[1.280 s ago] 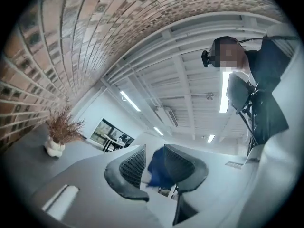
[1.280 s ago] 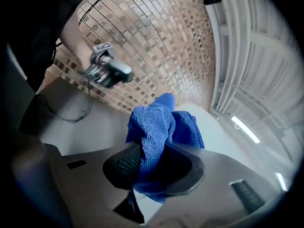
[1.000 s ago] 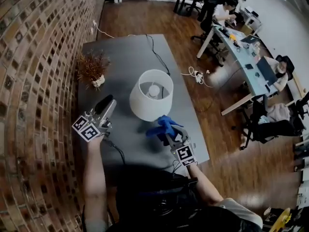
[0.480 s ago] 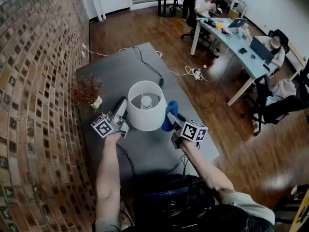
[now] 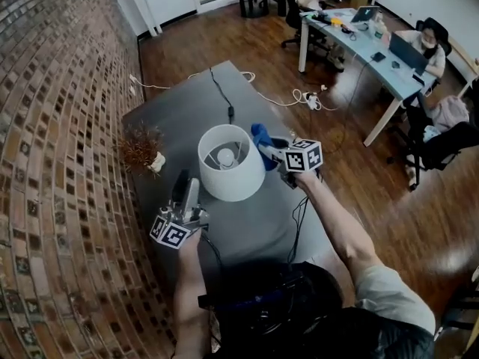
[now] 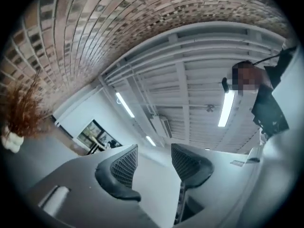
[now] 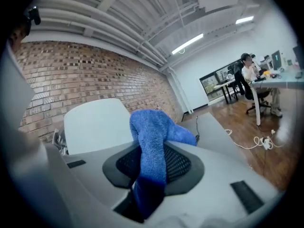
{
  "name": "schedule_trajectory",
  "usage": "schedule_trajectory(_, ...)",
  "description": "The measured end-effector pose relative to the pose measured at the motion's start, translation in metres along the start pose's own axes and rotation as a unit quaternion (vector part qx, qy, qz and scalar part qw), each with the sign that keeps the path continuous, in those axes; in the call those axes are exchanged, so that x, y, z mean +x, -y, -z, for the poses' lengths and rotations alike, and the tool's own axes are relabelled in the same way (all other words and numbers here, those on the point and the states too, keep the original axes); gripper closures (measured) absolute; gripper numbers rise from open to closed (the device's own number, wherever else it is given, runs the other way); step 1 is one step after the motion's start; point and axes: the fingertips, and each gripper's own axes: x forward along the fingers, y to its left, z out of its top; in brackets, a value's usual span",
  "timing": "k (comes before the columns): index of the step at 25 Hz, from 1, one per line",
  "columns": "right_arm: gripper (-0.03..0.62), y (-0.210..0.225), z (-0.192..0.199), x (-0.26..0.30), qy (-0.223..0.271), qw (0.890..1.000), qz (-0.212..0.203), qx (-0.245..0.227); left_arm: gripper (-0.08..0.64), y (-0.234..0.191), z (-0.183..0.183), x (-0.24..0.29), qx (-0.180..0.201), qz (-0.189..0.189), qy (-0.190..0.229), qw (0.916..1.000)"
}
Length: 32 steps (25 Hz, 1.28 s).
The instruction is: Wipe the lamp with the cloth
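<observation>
The lamp, with its white shade (image 5: 230, 163), stands in the middle of the grey table (image 5: 179, 103). My right gripper (image 5: 271, 149) is shut on the blue cloth (image 5: 262, 137), which sits against the right side of the shade. In the right gripper view the cloth (image 7: 154, 141) bulges up between the jaws of the right gripper (image 7: 152, 167), with the shade (image 7: 97, 125) just behind it. My left gripper (image 5: 185, 184) is near the shade's front left, a little apart from it. Its jaws have just been opening. In the left gripper view the left gripper (image 6: 153, 167) is open and holds nothing.
A dried plant (image 5: 142, 148) in a small white pot stands by the brick wall (image 5: 52, 126). The lamp's black cord (image 5: 223, 96) runs off the table's far end. White cables (image 5: 308, 99) lie on the wooden floor. People sit at desks (image 5: 359, 40) at the upper right.
My right gripper carried the cloth from the shade's near side round to its right side. The left gripper drew back from the shade's left side toward me, and its jaws opened.
</observation>
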Motion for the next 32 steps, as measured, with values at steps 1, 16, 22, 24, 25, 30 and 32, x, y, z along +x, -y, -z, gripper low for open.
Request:
schedule_trajectory(1, 0.483, -0.001, -0.001, -0.004, 0.01, 1.0, 0.006, 0.001, 0.354, 0.001, -0.02, 0.01, 0.012, 0.015, 0.01, 0.9998)
schedule_trajectory(16, 0.483, -0.08, 0.007, -0.063, 0.054, 0.98, -0.101, -0.165, 0.419, 0.052, 0.005, 0.091, 0.09, 0.215, -0.207, 0.9501)
schedule_trajectory(22, 0.483, -0.109, 0.032, -0.097, 0.048, 0.97, 0.003, -0.239, 0.419, 0.056, 0.017, 0.095, 0.132, 0.224, -0.25, 0.9325)
schedule_trajectory(24, 0.483, -0.156, -0.028, -0.105, 0.114, 0.933, 0.036, -0.34, 0.419, 0.054, 0.015, 0.095, 0.129, 0.226, -0.245, 0.934)
schedule_trajectory(25, 0.483, -0.173, -0.05, -0.103, 0.128, 0.909, 0.057, -0.393, 0.431, 0.053, 0.014, 0.095, 0.129, 0.224, -0.242, 0.9352)
schedule_trajectory(30, 0.483, -0.186, 0.012, -0.054, 0.038, 0.816, 0.08, -0.571, 0.437, 0.052, 0.015, 0.093, 0.136, 0.218, -0.238, 0.9366)
schedule_trajectory(32, 0.483, -0.174, 0.092, -0.044, -0.04, 0.811, 0.048, -0.581, 0.436, 0.051, 0.015, 0.093, 0.133, 0.218, -0.239, 0.937)
